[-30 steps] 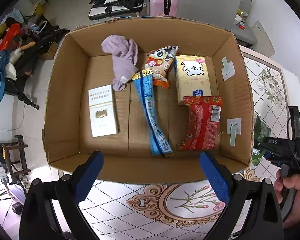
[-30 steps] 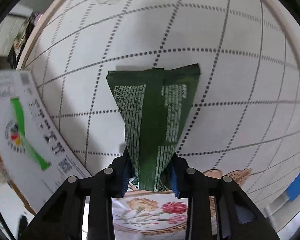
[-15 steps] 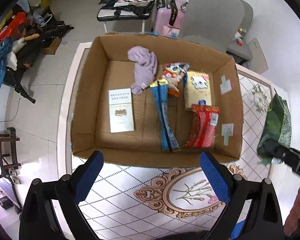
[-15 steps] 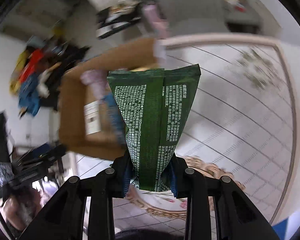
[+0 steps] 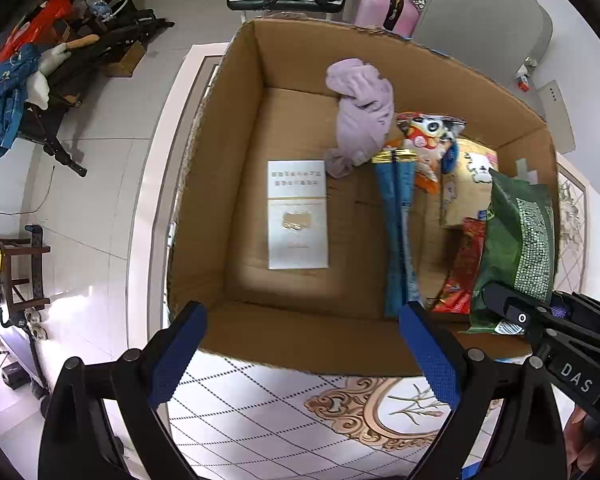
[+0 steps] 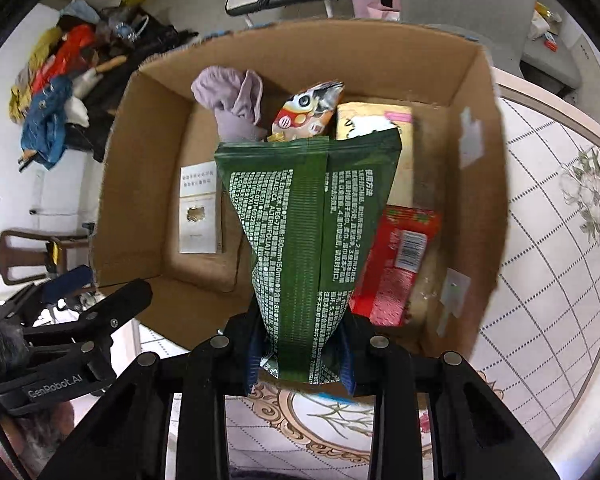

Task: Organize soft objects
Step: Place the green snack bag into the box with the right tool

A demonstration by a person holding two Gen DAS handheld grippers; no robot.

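Green pouch (image 6: 312, 248) clamped in right gripper (image 6: 300, 354), over cardboard box (image 5: 236, 128) near-right corner; left gripper (image 5: 300, 356) apart, empty. Next: lower, release beside red packet (image 6: 396, 260).

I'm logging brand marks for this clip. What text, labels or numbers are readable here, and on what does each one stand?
"DAS": on the right gripper body, left wrist view.
"GenRobot.AI": on the left gripper body, right wrist view.
"180mm", "150mm": within the white print on the green packet; the rest is too small to read.
White booklet, red packet barcode label: too blurred to read.
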